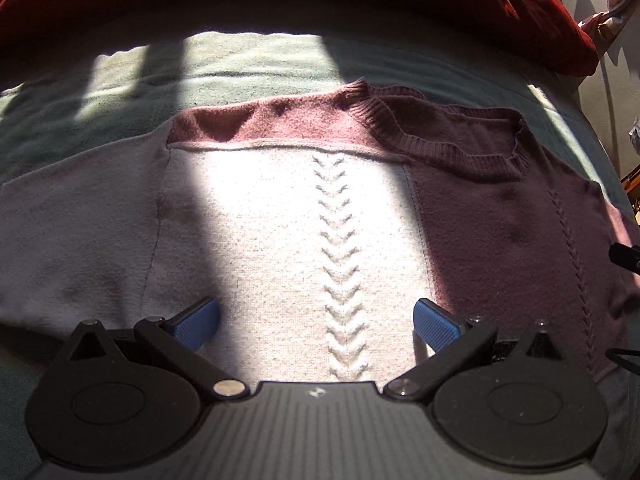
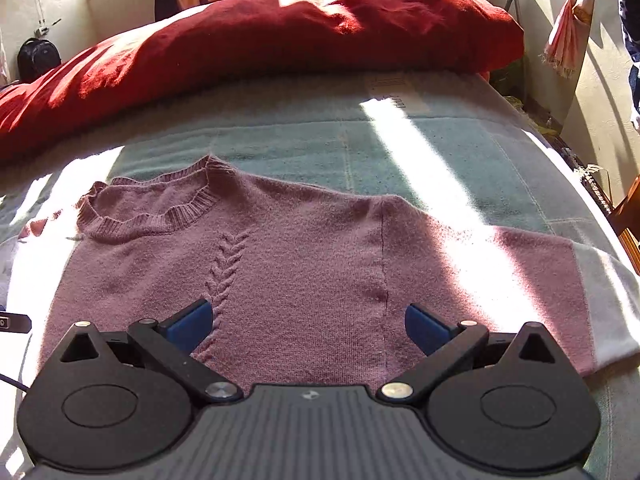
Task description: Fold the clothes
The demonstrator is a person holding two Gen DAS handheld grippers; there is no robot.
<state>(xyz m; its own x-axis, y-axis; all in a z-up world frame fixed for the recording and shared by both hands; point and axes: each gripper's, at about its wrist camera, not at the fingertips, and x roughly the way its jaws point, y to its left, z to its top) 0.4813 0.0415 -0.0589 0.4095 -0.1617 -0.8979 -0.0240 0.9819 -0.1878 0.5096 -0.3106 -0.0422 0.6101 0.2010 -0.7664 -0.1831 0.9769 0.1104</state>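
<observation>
The sweater (image 2: 280, 264) lay flat and face up on the green blanket (image 2: 304, 136), neckline (image 2: 148, 216) toward twelve o'clock, its mauve half under the right gripper (image 2: 308, 326) and its pale half under the left gripper (image 1: 316, 322). Both grippers hung just above the knit with fingers spread wide, pinching nothing. Sleeves reached out toward nine and three o'clock, apparently unfolded, so the folding seemed barely begun. A good first fold would probably need each gripper to pinch one sleeve near its outer end, gathering both layers, then carry it inward across the chest without dragging the body. At twelve o'clock, well apart, sat a red pillow (image 2: 256, 36)
</observation>
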